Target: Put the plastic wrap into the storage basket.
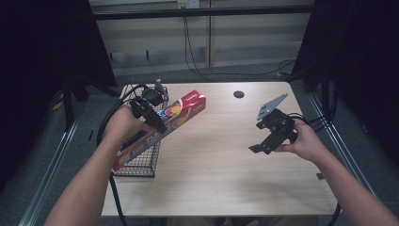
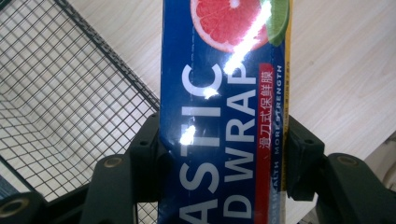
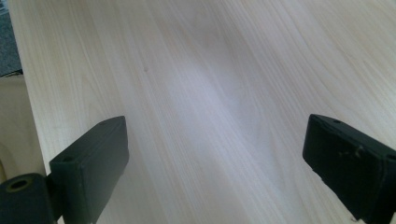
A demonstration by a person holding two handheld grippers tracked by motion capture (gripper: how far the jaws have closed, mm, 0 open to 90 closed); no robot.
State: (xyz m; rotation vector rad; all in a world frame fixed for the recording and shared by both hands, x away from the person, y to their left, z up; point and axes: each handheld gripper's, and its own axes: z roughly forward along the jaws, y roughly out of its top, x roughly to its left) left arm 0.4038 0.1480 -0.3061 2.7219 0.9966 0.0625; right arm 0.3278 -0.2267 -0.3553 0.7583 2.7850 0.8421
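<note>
A long blue and red plastic wrap box [image 1: 169,122] slants across the right rim of a black wire basket [image 1: 141,162] at the table's left side. My left gripper [image 1: 157,121] is shut on the box near its middle. In the left gripper view both pads press the box [image 2: 224,116] from either side, with the basket mesh [image 2: 60,102] behind on the left. My right gripper [image 1: 258,148] hovers over the right half of the table, jaws wide apart. In the right gripper view the right gripper [image 3: 215,158] has nothing but bare wood between its fingers.
The light wooden table [image 1: 221,179] has a small dark round hole [image 1: 238,94] near its far edge. Cables hang along the back wall and trail off both table sides. Dark curtains stand left and right.
</note>
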